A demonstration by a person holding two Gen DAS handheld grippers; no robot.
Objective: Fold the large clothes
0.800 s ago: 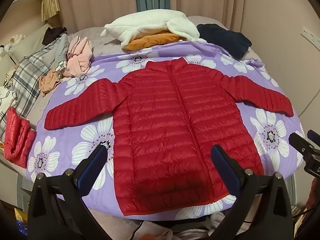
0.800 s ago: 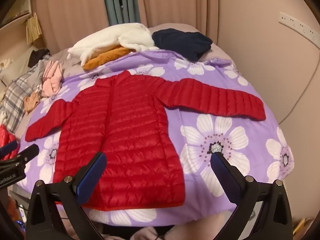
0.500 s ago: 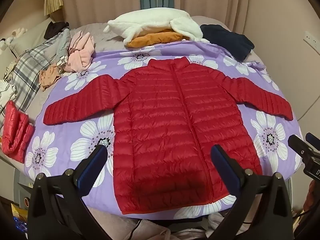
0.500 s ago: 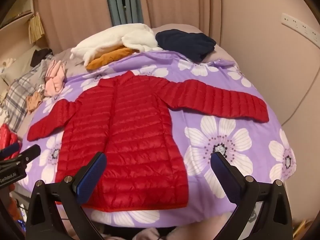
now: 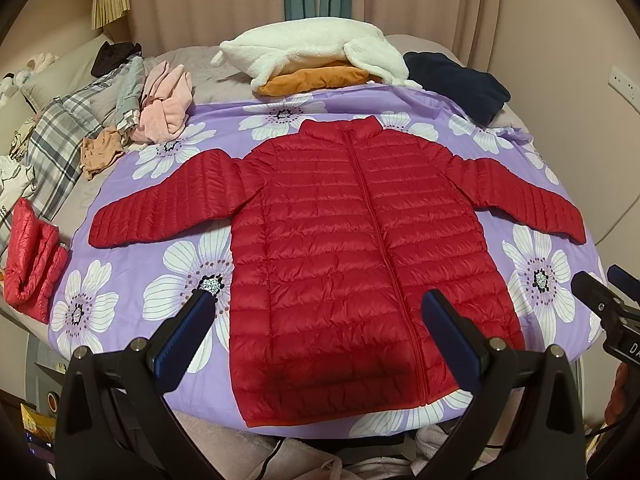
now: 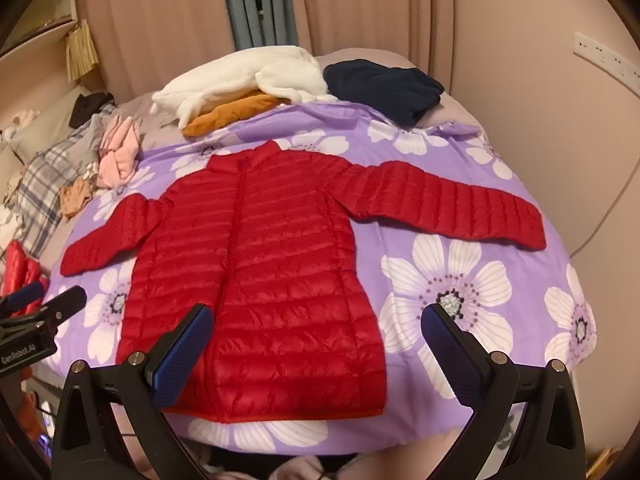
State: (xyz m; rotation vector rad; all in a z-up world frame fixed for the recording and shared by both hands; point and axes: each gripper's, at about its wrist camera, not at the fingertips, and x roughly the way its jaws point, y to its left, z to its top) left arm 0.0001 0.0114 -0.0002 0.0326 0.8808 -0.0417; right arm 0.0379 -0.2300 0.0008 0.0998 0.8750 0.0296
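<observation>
The red puffer jacket (image 5: 352, 248) lay flat, zipped, sleeves spread, on the purple floral sheet (image 5: 132, 288). It looked light, soft and slippery; cuffs seemed best holds. Left gripper (image 5: 320, 332) and right gripper (image 6: 316, 344) hung wide open, empty, above its hem.

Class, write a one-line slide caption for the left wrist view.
Red puffer jacket spread flat, zipped, sleeves out, on a purple floral sheet, with the open left gripper above its hem.
</observation>
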